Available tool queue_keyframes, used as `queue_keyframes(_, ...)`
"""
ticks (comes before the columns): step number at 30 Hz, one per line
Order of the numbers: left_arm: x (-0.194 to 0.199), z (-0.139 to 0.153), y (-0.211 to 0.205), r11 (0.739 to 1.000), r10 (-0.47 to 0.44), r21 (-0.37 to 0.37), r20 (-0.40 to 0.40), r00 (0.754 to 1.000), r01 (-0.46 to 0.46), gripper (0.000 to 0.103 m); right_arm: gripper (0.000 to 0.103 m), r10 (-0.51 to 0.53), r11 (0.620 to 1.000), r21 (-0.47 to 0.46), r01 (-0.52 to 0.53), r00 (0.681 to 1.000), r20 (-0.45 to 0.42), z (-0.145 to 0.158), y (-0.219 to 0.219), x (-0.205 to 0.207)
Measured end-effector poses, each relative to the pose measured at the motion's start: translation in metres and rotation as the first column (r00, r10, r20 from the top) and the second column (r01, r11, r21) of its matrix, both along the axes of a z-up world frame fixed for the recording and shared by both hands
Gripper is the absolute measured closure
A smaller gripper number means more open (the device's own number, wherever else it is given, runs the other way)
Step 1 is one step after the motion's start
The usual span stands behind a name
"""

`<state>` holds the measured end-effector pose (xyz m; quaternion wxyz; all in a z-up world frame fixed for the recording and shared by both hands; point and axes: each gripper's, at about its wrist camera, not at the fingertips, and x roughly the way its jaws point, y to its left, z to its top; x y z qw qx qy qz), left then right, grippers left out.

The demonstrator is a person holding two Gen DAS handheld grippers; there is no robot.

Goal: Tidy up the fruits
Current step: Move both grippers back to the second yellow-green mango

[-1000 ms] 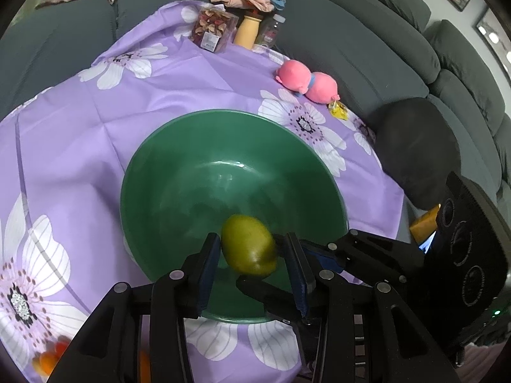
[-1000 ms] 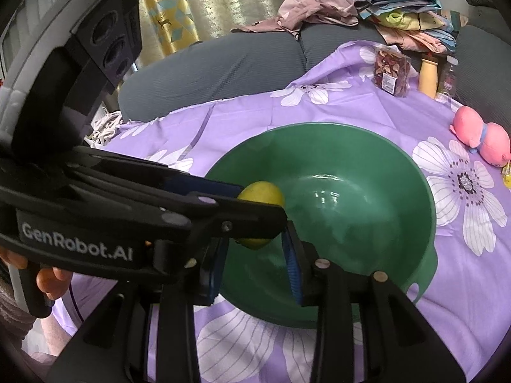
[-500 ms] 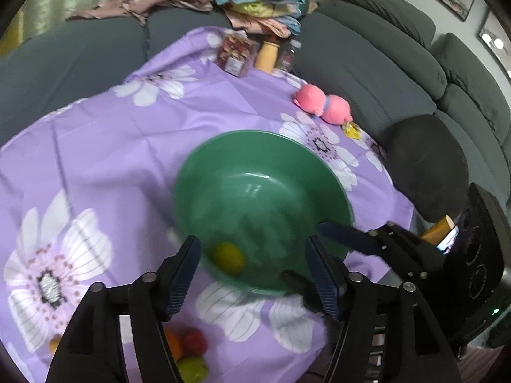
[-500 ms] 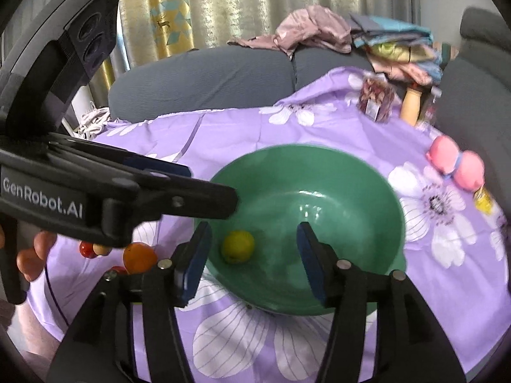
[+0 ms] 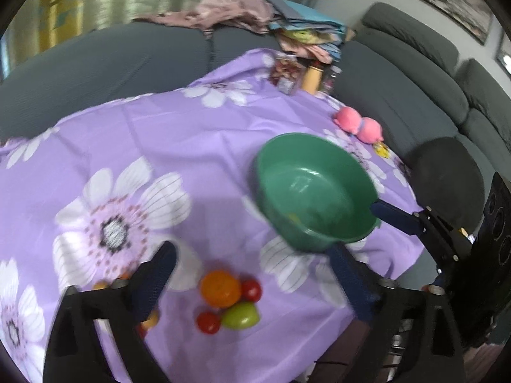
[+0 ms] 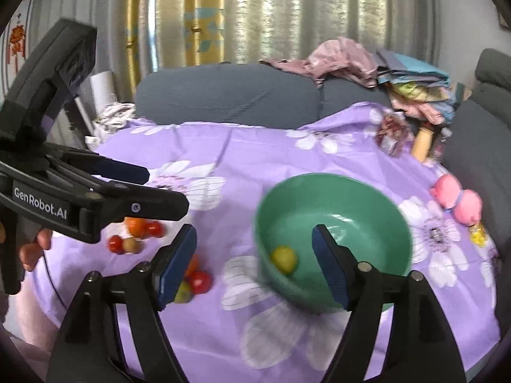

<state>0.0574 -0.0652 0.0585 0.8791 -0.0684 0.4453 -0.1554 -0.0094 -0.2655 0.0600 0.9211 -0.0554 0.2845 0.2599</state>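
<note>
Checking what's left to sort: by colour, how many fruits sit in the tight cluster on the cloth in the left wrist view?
Orange fruit: 1
Red fruits: 2
Green fruit: 1
Total: 4
A few more further left are too hidden to count.

One fruit (image 6: 283, 257) is lying in the bowl (image 6: 396, 223); the others (image 5: 228, 301) are sitting, apparently clustered, on the surface (image 5: 191, 146) left of it.
</note>
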Motion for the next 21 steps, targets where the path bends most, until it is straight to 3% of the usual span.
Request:
queue_keyframes(7,-0.024,-0.021,0.034,0.994,0.086,-0.064,-0.063,0.994,-0.09,0.002,0.025,0.118,0.991,0.081,-0.109,0.985,-0.127,-0.019,0.017,-0.007)
queue_keyframes(13,-0.046,-0.037,0.056,0.965,0.092,-0.241,-0.056,0.994,-0.103,0.002,0.025,0.213,0.976,0.097,-0.197,0.955,-0.204,-0.039,0.036,-0.021)
queue_keyframes(15,-0.053,-0.04,0.056,0.952,0.057,-0.298,-0.04,0.998,-0.066,0.001,0.025,0.233,0.972,0.092,-0.218,0.947,-0.222,-0.044,0.039,-0.024)
queue_keyframes(20,-0.055,-0.055,0.038,0.942,-0.111,-0.324,-0.052,0.993,0.088,0.001,0.027,0.289,0.957,0.099,-0.272,0.916,-0.277,-0.06,0.044,-0.029)
queue_keyframes(21,-0.054,-0.059,0.031,0.947,-0.138,-0.302,-0.067,0.988,0.112,0.001,0.027,0.292,0.956,0.098,-0.275,0.912,-0.287,-0.063,0.045,-0.029)
